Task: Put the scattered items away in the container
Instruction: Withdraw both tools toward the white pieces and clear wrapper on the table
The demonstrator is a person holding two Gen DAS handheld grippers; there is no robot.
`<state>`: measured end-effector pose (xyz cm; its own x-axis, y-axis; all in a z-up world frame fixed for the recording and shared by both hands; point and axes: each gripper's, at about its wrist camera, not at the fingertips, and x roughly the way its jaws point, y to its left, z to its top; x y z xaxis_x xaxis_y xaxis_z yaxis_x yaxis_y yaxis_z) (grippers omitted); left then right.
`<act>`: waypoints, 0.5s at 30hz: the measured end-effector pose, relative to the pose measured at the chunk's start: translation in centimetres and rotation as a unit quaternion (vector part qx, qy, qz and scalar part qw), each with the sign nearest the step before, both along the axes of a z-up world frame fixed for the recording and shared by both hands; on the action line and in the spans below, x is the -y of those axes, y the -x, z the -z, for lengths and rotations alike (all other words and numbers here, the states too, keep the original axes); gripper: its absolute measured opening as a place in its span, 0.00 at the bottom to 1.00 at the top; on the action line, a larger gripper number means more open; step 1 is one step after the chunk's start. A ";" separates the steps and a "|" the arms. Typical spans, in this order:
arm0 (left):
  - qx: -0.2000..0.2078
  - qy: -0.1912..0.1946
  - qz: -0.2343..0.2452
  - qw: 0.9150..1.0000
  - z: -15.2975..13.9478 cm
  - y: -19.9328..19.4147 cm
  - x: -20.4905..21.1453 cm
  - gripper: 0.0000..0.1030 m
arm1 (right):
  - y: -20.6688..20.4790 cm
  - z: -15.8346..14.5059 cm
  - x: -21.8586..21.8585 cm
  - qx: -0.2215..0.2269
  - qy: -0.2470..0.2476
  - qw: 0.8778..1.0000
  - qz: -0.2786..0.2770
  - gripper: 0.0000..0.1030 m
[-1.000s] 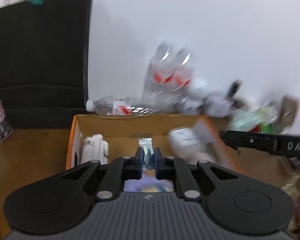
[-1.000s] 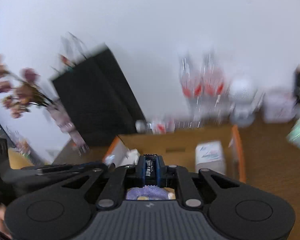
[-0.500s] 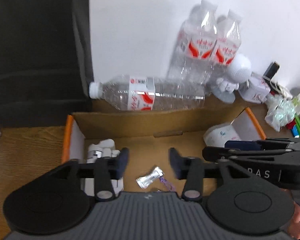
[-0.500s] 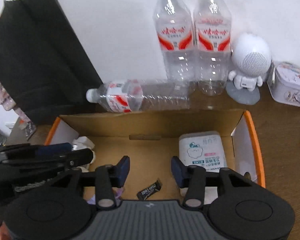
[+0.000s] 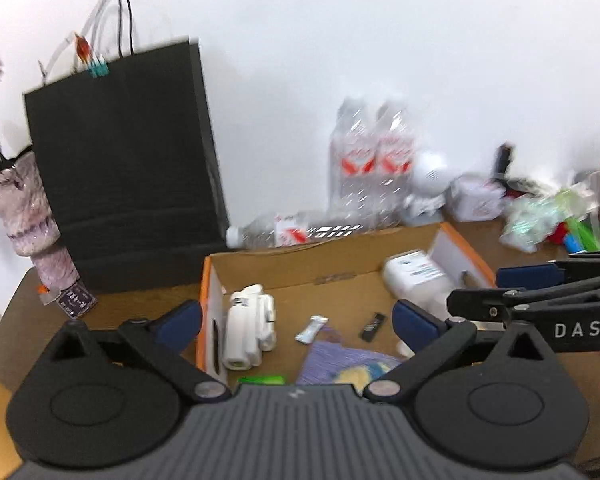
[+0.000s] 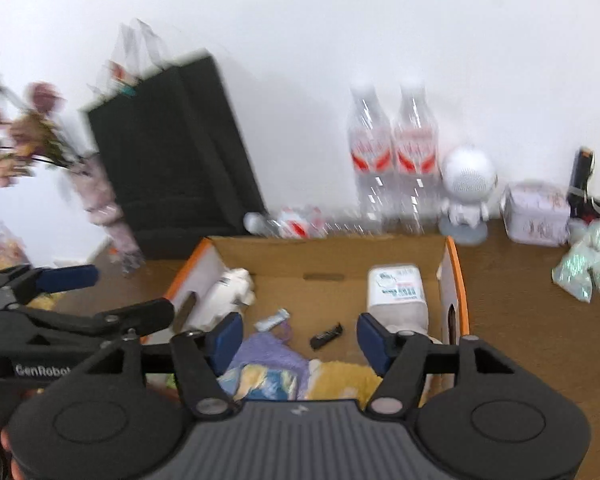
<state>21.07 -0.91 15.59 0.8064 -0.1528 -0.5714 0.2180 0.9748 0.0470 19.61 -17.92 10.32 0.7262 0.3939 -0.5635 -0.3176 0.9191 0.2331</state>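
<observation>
An orange-edged cardboard box (image 5: 300, 256) (image 6: 328, 240) stands on the wooden table. On its floor lie a silver sachet (image 5: 311, 329) (image 6: 273, 319), a black sachet (image 5: 373, 326) (image 6: 327, 335), a white device (image 5: 248, 332), a tissue pack (image 6: 398, 292) and a purple cloth (image 6: 268, 354). My left gripper (image 5: 296, 320) hovers over the box's near-left part, its jaws opening wide with nothing held. My right gripper (image 6: 300, 336) hangs above the near-right part, its jaws also opening and holding nothing. Each gripper shows at the edge of the other's view.
A black paper bag (image 5: 128, 168) stands behind the box on the left, beside a vase (image 5: 32, 216) of flowers. Two upright bottles (image 6: 392, 160) and one lying bottle (image 5: 292, 232) are behind the box. A white round speaker (image 6: 468, 184), a tin (image 6: 536, 216) and crinkled wrapping (image 6: 588, 264) crowd the right.
Both grippers went from shut to open. The silver sachet left the left jaws and the black sachet left the right jaws; both now lie in the box. Both grippers drew back.
</observation>
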 end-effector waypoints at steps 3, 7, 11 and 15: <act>0.030 0.008 -0.022 0.999 1.9 2.6 -0.1 1.00 | 2.9 1.8 1.3 0.060 -0.045 0.997 -0.026 0.86; 0.025 0.019 -0.052 0.998 4.8 2.7 -0.1 1.00 | 2.2 5.3 2.8 0.061 -0.112 0.992 -0.016 0.86; -0.001 0.037 -0.071 0.997 6.8 1.7 -0.8 1.00 | 0.5 8.1 3.5 0.070 -0.105 0.992 0.016 0.86; 0.010 0.034 -0.073 0.997 7.1 1.2 -1.0 1.00 | -0.8 10.1 4.7 0.074 -0.117 0.990 0.025 0.86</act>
<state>19.90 0.10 8.52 0.8340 -0.0702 -0.5472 0.0725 0.9972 -0.0174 20.39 -22.57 0.20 0.8158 0.4626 -0.3470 -0.3201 0.8610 0.3954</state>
